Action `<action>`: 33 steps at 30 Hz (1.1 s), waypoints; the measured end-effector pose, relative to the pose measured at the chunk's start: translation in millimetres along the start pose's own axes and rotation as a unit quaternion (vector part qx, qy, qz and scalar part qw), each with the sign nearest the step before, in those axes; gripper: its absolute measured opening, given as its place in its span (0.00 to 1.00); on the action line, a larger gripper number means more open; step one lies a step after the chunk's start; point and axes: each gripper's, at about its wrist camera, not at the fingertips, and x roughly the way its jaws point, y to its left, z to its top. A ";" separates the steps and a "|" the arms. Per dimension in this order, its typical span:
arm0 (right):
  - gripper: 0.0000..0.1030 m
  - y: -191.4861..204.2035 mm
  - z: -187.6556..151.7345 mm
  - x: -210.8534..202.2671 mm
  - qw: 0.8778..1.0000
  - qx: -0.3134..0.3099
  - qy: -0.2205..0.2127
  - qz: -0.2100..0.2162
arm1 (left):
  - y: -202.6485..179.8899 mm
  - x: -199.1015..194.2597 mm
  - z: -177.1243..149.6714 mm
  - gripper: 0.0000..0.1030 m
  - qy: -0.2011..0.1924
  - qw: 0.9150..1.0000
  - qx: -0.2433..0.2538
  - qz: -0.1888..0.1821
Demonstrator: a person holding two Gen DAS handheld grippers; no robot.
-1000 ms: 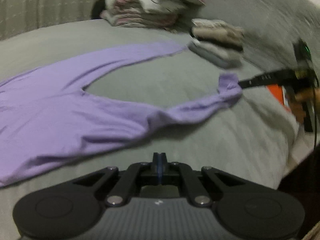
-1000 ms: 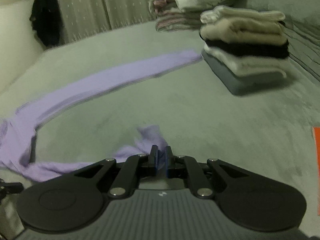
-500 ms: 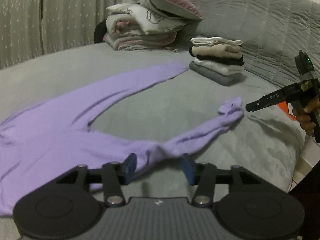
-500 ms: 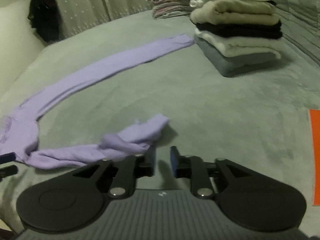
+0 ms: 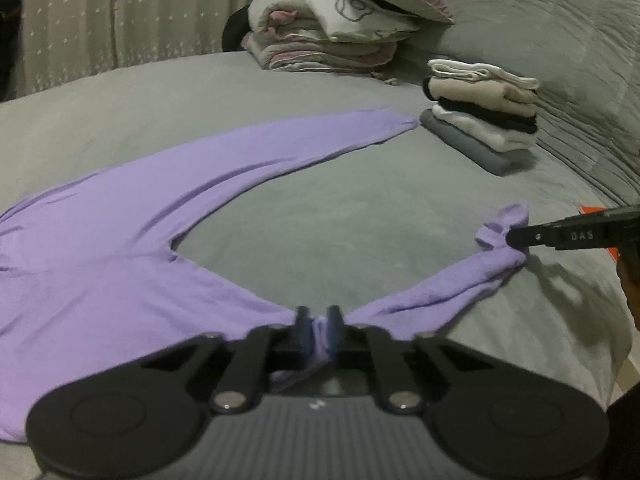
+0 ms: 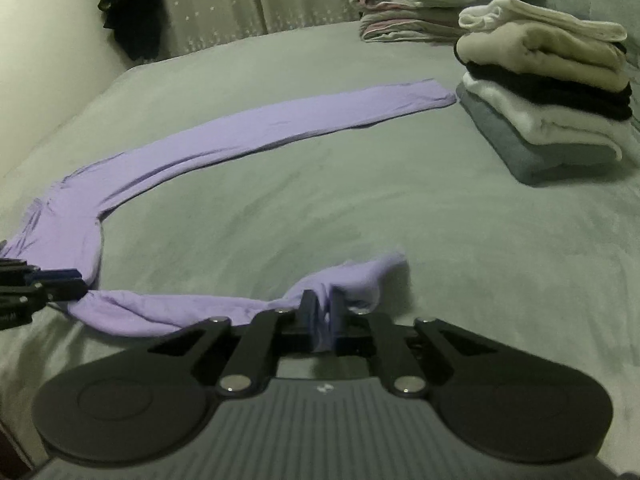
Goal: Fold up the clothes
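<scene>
Left gripper (image 5: pixel 319 330) closing, clamping purple shirt (image 5: pixel 120 248) near the near sleeve's base; right gripper (image 6: pixel 323 316) closing, pinching its cuff on bed (image 6: pixel 360 200).

Dim, flat indoor light, greenish cast. Soft grain throughout. Strong fisheye bending, corners blacked out. Slight blur near lower edges. Faint shadows, no glare.
</scene>
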 end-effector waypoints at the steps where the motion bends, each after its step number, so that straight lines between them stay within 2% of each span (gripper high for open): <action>1: 0.06 -1.3 1.9 -1.4 1.000 0.006 -0.008 -0.001 | -0.4 0.1 1.4 0.06 -0.006 1.000 -0.003 0.003; 5: 0.06 -7.1 11.1 -5.9 0.999 0.031 -0.043 -0.004 | 3.8 -1.5 8.1 0.06 -0.036 0.999 -0.021 0.014; 11: 0.06 -7.4 37.8 8.1 0.996 0.057 -0.074 -0.015 | 14.0 13.6 24.2 0.06 -0.068 0.995 -0.050 0.047; 17: 0.06 -7.5 52.2 42.0 0.994 0.055 -0.082 -0.053 | 25.7 37.8 35.6 0.06 -0.087 0.990 -0.082 0.081; 22: 0.01 -15.3 57.7 69.5 0.991 0.070 -0.087 -0.071 | 38.9 62.0 40.2 0.06 -0.087 0.986 -0.090 0.114; 26: 0.01 -18.3 61.2 84.3 0.991 0.070 -0.083 -0.078 | 49.3 74.4 43.4 0.06 -0.077 0.985 -0.110 0.112; 31: 0.02 -21.7 66.3 88.5 0.992 0.078 -0.075 -0.067 | 50.3 83.9 43.2 0.07 -0.064 0.987 -0.096 0.111; 33: 0.14 -24.3 66.5 88.9 0.992 0.082 -0.070 -0.064 | 51.4 81.8 41.9 0.09 -0.064 0.988 -0.096 0.105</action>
